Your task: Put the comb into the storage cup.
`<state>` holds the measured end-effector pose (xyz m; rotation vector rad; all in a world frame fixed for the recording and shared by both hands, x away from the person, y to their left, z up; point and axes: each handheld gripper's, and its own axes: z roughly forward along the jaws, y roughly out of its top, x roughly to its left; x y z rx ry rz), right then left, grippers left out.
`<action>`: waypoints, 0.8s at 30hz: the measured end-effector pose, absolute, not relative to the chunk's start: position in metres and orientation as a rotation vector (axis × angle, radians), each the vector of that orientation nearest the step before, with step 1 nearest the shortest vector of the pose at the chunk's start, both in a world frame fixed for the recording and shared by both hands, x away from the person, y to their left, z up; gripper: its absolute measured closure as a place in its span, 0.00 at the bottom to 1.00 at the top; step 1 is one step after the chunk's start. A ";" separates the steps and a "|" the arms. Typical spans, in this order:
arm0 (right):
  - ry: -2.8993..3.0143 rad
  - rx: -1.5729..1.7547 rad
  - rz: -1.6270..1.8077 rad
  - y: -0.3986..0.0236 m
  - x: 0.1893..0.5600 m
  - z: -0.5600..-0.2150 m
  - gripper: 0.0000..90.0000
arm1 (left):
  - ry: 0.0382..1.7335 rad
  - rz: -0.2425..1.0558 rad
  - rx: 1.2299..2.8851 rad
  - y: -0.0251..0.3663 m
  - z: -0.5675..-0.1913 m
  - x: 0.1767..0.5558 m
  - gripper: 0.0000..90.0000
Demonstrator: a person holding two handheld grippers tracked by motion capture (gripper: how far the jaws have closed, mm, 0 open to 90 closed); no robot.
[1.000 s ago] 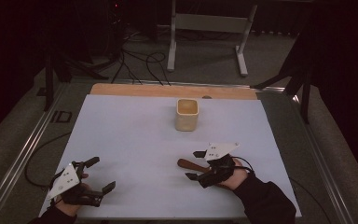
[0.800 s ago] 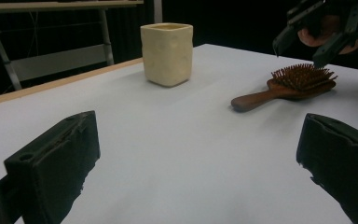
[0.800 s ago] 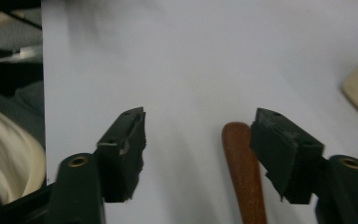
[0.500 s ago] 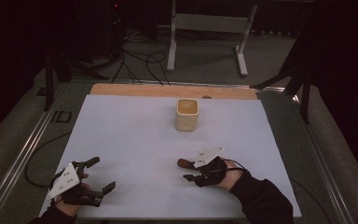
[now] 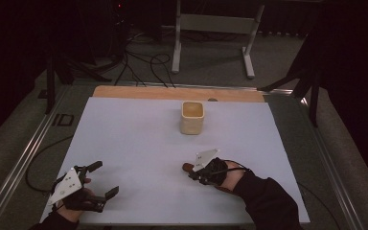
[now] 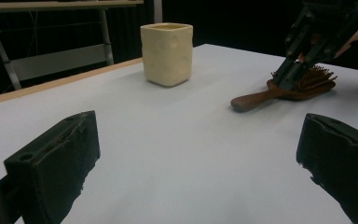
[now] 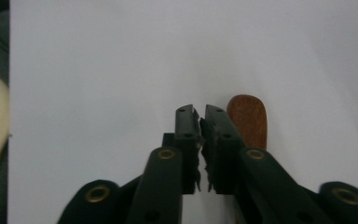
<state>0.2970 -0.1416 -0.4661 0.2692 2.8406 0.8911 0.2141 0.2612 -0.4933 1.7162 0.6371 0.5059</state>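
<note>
Wooden hairbrush (image 6: 284, 88), cream cup (image 6: 167, 53): no legible writing.

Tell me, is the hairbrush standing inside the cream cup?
No, the hairbrush lies flat on the white table, well apart from the cream cup.

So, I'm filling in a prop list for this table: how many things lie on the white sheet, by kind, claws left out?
Cream square cup with dimpled sides: 1
Brown wooden hairbrush with bristles: 1
Total: 2
</note>
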 end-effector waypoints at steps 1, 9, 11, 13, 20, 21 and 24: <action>2.841 0.269 0.891 -0.142 0.297 -0.466 0.98 | 0.638 0.504 1.715 0.261 -0.493 0.214 0.00; 2.873 0.203 0.767 -0.129 0.303 -0.474 1.00 | 0.637 0.503 1.716 0.261 -0.493 0.214 0.00; 2.877 0.191 0.733 -0.126 0.305 -0.475 1.00 | 0.636 0.502 1.716 0.261 -0.493 0.214 0.00; 2.883 0.204 0.708 -0.124 0.307 -0.476 1.00 | 0.635 0.503 1.717 0.261 -0.493 0.214 0.00; 2.935 0.149 0.610 -0.112 0.312 -0.480 1.00 | 0.635 0.502 1.718 0.261 -0.493 0.214 0.00; 2.934 0.138 0.586 -0.111 0.314 -0.481 1.00 | 0.635 0.502 1.717 0.261 -0.493 0.214 0.00; 2.951 0.147 0.521 -0.108 0.315 -0.484 1.00 | 0.635 0.504 1.718 0.261 -0.493 0.214 0.00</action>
